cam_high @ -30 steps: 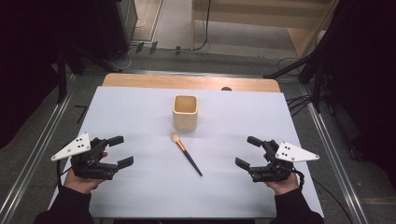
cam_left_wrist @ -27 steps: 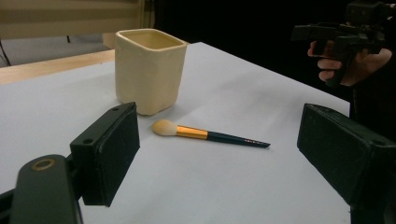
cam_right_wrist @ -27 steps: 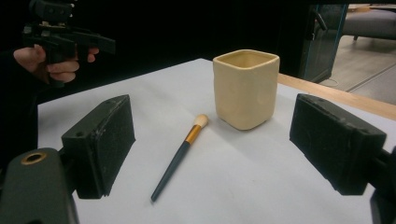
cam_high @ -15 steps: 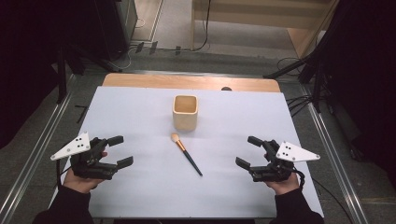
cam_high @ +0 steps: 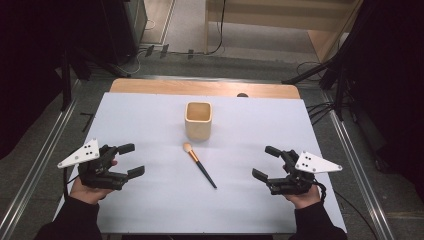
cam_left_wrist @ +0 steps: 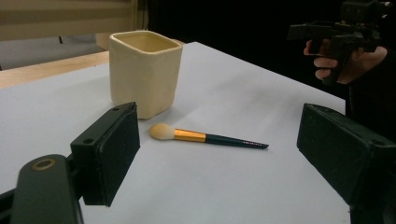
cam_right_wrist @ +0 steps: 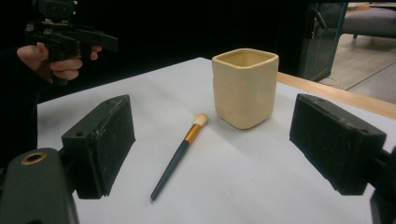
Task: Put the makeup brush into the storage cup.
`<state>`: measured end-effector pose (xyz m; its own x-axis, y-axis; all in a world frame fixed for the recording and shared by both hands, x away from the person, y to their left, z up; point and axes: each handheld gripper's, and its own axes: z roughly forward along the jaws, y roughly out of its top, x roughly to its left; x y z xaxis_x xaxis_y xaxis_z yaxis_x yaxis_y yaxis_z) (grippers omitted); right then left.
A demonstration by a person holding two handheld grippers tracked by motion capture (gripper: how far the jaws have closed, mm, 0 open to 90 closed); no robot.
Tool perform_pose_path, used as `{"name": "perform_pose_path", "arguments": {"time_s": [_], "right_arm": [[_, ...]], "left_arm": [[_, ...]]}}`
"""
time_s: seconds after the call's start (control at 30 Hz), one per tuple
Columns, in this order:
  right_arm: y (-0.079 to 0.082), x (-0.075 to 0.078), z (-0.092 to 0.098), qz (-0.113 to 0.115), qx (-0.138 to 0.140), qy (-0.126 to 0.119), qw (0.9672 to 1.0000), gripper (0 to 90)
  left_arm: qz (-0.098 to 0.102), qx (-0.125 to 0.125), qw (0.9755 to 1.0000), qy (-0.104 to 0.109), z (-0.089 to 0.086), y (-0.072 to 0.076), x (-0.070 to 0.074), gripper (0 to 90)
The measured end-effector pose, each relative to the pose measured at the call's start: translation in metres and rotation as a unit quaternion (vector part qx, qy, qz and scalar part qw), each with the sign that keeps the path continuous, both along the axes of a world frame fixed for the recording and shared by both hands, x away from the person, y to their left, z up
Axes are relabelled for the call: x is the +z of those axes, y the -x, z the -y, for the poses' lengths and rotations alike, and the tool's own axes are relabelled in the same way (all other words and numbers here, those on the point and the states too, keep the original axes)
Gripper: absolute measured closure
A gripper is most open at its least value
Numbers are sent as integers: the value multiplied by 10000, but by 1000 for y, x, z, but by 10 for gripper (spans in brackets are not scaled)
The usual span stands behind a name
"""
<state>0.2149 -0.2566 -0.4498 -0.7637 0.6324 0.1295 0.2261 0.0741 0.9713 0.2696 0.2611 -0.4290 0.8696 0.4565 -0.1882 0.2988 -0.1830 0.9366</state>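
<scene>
A makeup brush (cam_high: 199, 165) with a pale tuft, gold ferrule and dark handle lies flat near the middle of the white table (cam_high: 150, 115); it appears too as the brush (cam_left_wrist: 205, 137) and the brush (cam_right_wrist: 180, 154). Just behind its tuft stands a square cream cup (cam_high: 199, 120), upright, also seen as the cup (cam_left_wrist: 144, 72) and the cup (cam_right_wrist: 245, 86). My left gripper (cam_high: 131, 160) rests at the near left, open and holding nothing. My right gripper (cam_high: 266, 163) rests at the near right, also open and holding nothing. Both point inward toward the brush, well apart from it.
A wooden strip (cam_high: 200, 89) runs along the table's far edge. Metal rails (cam_high: 40, 165) flank the table on both sides, with cables on the floor (cam_high: 320, 110) at the right. Bare white surface lies between each gripper and the brush.
</scene>
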Motion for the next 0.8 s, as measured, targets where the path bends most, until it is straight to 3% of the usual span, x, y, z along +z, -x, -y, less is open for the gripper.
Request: {"name": "perform_pose_path", "arguments": {"time_s": [0.2, 0.3, 0.43, 0.47, 0.6, 0.8], "right_arm": [[0, 0, 1, 8, -19, -14, 10000, 150], [0, 1, 0, 23, -18, 22, 10000, 150], [1, 2, 1, 27, -24, 18, 10000, 150], [1, 2, 1, 20, -27, 12, 10000, 150], [1, 2, 2, 16, -31, 2, 10000, 150], [1, 2, 1, -2, -6, 22, 10000, 150]], "left_arm": [[-33, -103, 9999, -89, 6, -6, -2, 144], [-134, -221, 9997, 15, 13, -12, -3, 145], [-105, -327, 9993, -116, 21, -17, 0, 146], [-61, -393, 9989, -241, 25, -21, 2, 145], [-43, -430, 9988, -220, 29, -26, 2, 152], [-46, -544, 9979, -349, 40, -34, 4, 151]]}}
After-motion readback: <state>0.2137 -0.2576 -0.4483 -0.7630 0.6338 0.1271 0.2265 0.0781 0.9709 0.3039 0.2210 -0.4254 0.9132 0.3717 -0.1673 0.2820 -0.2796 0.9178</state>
